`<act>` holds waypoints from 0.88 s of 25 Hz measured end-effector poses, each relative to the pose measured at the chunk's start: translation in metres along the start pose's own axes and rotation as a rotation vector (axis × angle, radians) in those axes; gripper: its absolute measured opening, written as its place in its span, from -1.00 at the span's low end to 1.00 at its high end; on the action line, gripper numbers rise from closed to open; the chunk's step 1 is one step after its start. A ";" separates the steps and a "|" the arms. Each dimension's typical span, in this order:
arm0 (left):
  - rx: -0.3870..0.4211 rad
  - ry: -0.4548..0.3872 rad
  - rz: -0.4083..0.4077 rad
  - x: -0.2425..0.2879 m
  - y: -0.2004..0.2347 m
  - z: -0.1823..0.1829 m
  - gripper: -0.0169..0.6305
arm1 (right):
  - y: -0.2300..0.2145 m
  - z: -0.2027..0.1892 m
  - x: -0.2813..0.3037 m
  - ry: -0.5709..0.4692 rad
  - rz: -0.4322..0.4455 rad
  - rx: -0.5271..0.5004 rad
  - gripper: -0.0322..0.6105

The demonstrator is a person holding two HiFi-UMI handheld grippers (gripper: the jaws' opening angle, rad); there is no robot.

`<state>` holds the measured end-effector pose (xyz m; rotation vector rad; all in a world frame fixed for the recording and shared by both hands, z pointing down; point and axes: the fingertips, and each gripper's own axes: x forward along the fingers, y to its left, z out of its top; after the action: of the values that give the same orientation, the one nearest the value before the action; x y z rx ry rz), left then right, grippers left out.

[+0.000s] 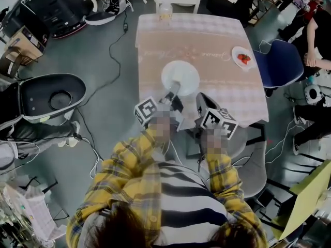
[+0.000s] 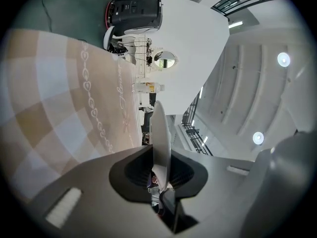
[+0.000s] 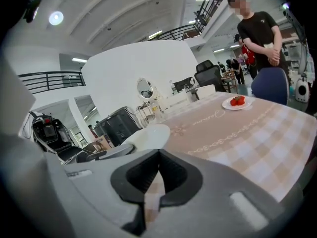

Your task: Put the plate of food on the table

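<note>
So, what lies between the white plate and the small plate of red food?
Only bare tablecloth separates the white plate from the food plate; head view shows it, right gripper view too.

plate (image 1: 184, 70) near rim under left tongs (image 1: 174, 89); far bottle (image 1: 165, 12) blurry

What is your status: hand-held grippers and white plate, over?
Left hand-held gripper shut on rim of white plate, above tablecloth. Right hand-held gripper shut, empty. Plate of red food sits apart, far right.
</note>
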<state>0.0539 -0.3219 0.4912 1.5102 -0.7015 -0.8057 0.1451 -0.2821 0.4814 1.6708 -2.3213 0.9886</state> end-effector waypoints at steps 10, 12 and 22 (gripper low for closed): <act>-0.018 0.006 0.026 0.038 0.025 0.045 -0.84 | -0.001 0.011 0.055 0.042 -0.015 0.008 -0.91; -0.017 0.009 0.031 0.044 0.030 0.052 -0.84 | -0.001 0.011 0.064 0.052 -0.017 0.011 -0.91; -0.023 -0.008 0.065 0.078 0.053 0.091 -0.84 | -0.006 0.017 0.108 0.087 -0.031 0.025 -0.91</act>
<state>0.0262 -0.4426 0.5337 1.4573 -0.7411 -0.7682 0.1135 -0.3801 0.5192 1.6334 -2.2312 1.0667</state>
